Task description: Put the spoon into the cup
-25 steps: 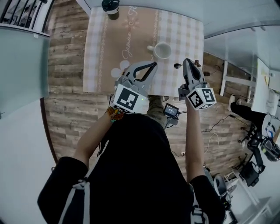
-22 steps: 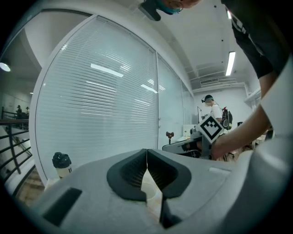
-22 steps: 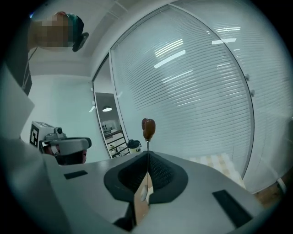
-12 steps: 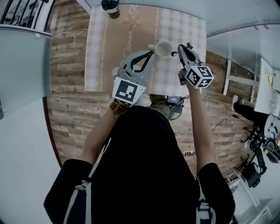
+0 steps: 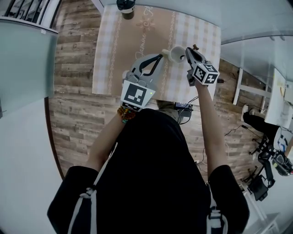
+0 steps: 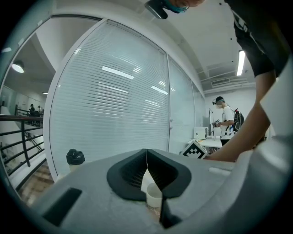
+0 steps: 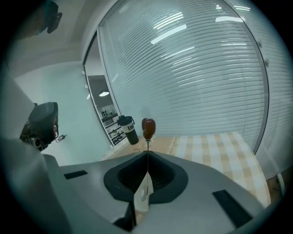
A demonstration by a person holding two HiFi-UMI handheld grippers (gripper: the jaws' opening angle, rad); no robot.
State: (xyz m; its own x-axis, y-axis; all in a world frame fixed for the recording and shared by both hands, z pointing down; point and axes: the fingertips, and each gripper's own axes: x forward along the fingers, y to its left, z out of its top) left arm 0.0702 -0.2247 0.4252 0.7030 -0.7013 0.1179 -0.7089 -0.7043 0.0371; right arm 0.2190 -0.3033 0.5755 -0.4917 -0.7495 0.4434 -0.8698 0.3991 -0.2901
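Note:
A white cup [image 5: 176, 54] stands on the checked tablecloth [image 5: 137, 41], its handle turned left. My right gripper [image 5: 188, 49] hovers just right of the cup's rim, shut on a thin metal spoon [image 7: 147, 132]. The spoon's red-brown end [image 5: 196, 47] sticks out past the fingertips. My left gripper [image 5: 161, 56] has its tips together beside the cup's handle, and I see nothing between them. In the left gripper view the jaws [image 6: 146, 151] meet and the cup [image 6: 154, 197] shows below through their hollow.
A dark lidded tumbler [image 5: 126, 5] stands at the table's far edge, also in the right gripper view [image 7: 128, 130]. A glass wall with blinds runs behind the table. Cables and chair bases [image 5: 270, 160] lie on the wooden floor to the right. A person [image 6: 226, 121] stands at a far desk.
My right gripper has carried the spoon from the table's near edge up to the cup's right side. The left gripper has moved forward to the cup's handle.

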